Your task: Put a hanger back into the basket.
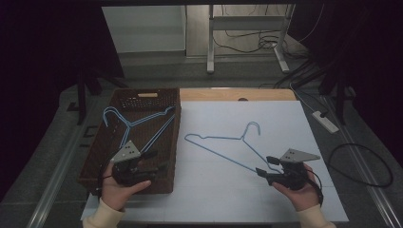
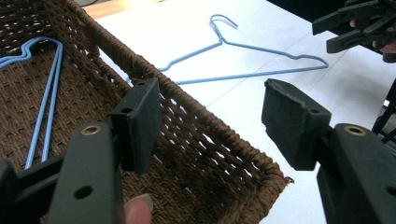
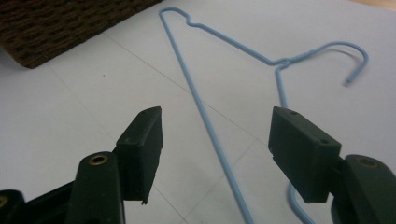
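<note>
— Tongs first: how did they stand?

— Both pairs were spread wide and pinched nothing. The left tongs (image 1: 154, 160) hovered over the near right corner of the wicker basket (image 1: 168, 142), one pad inside the rim and one outside it. The right tongs (image 1: 262, 172) sat low over the white counter (image 1: 285, 118), with the long bar of the blue wire hanger on the counter (image 1: 223, 145) running up between their pads, untouched as far as could be seen.

— Which way did that hanger point?

— Seen from above, it lay flat, its long bar running diagonally from the far left, just beside the basket, to the near right at the right tongs. Its hook curled toward the far side of the counter, the open end turned right.

— And its look?

— Thin, pale-blue wire, a flat triangle with a small notch at the left shoulder and a twisted neck under the hook.

— Anything else in the basket?

— A second blue hanger (image 1: 138, 121) lay inside the dark brown weave, hook at the far left.
</note>
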A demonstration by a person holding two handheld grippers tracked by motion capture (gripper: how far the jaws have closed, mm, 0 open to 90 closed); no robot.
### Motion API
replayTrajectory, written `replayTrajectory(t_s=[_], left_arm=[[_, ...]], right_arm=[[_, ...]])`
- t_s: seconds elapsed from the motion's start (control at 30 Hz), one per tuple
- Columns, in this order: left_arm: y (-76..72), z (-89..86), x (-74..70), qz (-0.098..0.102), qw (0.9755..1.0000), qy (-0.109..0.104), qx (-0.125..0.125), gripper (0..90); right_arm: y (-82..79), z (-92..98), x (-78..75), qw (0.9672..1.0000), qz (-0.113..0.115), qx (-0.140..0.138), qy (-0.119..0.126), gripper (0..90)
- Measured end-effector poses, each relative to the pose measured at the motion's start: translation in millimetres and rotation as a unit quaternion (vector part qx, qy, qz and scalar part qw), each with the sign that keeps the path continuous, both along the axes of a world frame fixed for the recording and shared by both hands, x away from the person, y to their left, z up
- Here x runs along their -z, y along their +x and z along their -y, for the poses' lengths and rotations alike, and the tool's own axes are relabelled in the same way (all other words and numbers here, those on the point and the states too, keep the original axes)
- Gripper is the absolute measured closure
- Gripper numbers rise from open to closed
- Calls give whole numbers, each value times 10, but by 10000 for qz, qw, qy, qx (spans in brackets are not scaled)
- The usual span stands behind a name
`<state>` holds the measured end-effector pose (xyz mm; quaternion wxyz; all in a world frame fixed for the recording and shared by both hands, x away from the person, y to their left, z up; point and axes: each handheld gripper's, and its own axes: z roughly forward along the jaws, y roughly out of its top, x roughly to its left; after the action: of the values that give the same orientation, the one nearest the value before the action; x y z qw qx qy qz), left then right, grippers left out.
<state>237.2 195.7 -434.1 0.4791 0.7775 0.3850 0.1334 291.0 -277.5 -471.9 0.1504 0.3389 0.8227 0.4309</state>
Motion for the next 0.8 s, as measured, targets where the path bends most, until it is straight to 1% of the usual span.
replayTrajectory(t_s=[0.07, 0.1, 0.13, 0.17, 0.2, 0.23, 0.27, 0.3, 0.33, 0.37, 0.43, 0.47, 0.53, 0.57, 0.63, 0.67, 0.7, 0.8], left_arm=[[-2, 0, 1, 8, 10000, -1, 15, 376], [-3, 0, 3, 2, 10000, 7, 25, 377], [-5, 1, 8, -1, 10000, 9, 28, 377], [-5, 0, 13, -7, 10000, 10, 29, 377], [-5, 0, 19, -19, 10000, 12, 33, 377], [-3, 1, 23, -23, 10000, 11, 40, 377], [-2, 5, 27, -29, 10000, 13, 49, 376], [-1, 7, 28, -34, 10000, 16, 58, 376], [-1, 7, 28, -34, 10000, 16, 58, 376], [-2, 10, 27, -37, 10000, 28, 77, 376], [-2, 17, 31, -37, 9999, 38, 95, 376], [-1, 19, 34, -50, 9999, 25, 108, 375], [6, 21, 43, -104, 9998, -62, 171, 375], [8, 24, 48, -99, 9998, -39, 163, 374], [11, 25, 56, -111, 9998, 3, 163, 374], [11, 25, 56, -111, 9998, 3, 163, 374], [12, 26, 63, -117, 9998, 4, 163, 374], [11, 25, 67, -121, 9998, 11, 150, 373]], right_arm=[[15, 21, 1, 10000, -36, 72, -57, 375], [38, 38, 3, 9996, -83, 193, -206, 409], [56, 44, 6, 9992, -101, 233, -322, 419], [56, 44, 6, 9992, -101, 233, -322, 419], [101, 69, 16, 9979, -164, 259, -570, 454], [101, 69, 16, 9979, -164, 259, -570, 454], [159, 113, 32, 9966, -261, 349, -697, 478], [190, 144, 42, 9962, -314, 376, -723, 491], [190, 144, 42, 9962, -314, 376, -723, 491], [224, 180, 53, 9958, -384, 402, -720, 501], [295, 271, 84, 9944, -581, 471, -744, 562], [311, 297, 93, 9939, -637, 471, -770, 603], [335, 344, 104, 9916, -728, 473, -963, 688], [340, 365, 103, 9898, -788, 442, -1101, 781], [330, 378, 91, 9880, -851, 390, -1226, 873], [330, 378, 91, 9880, -851, 390, -1226, 873], [325, 380, 86, 9874, -873, 376, -1266, 896], [301, 385, 96, 9843, -1050, 313, -1382, 900]])
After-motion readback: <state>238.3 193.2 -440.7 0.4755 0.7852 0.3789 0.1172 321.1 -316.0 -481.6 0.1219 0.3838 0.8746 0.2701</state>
